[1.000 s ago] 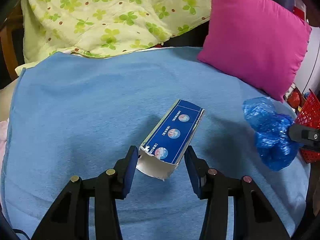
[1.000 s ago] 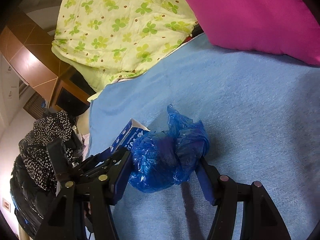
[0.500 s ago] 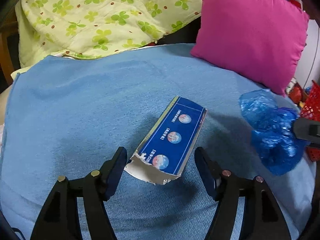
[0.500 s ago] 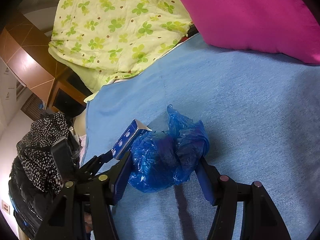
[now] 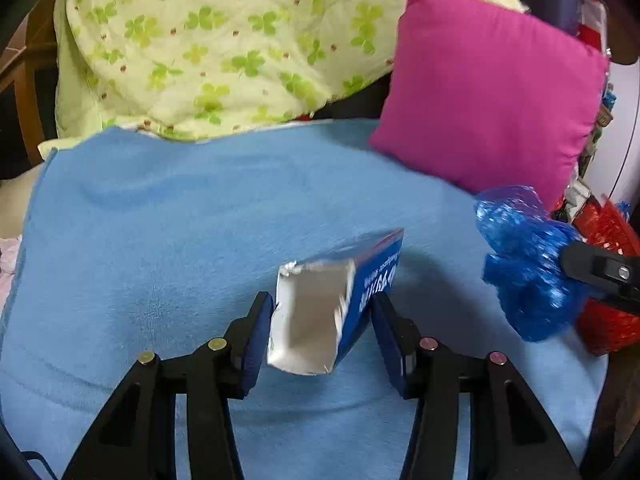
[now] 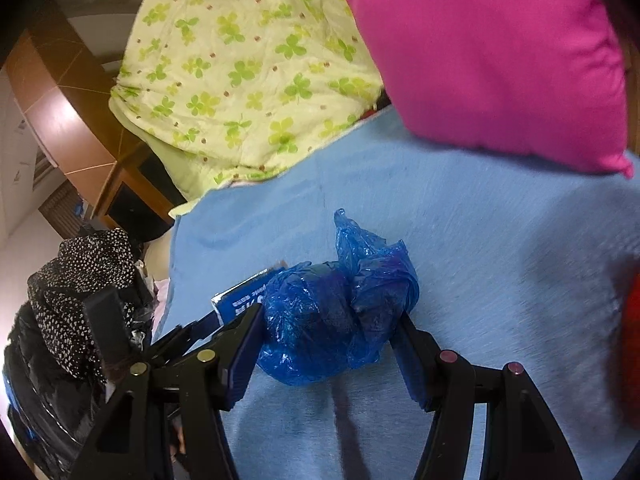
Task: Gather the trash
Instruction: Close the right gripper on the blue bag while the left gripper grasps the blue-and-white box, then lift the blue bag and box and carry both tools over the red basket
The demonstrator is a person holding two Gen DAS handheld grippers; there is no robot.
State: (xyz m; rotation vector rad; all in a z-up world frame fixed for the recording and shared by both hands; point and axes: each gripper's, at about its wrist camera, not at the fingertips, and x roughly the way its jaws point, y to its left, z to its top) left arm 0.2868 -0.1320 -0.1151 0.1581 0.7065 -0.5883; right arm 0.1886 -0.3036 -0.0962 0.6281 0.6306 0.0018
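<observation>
Light blue blanket, magenta pillow, pale yellow quilt with green clovers, crinkly blue bag, blue-and-white box, red basket.

Blue blanket open in front; pink pillow blocks far right.
</observation>
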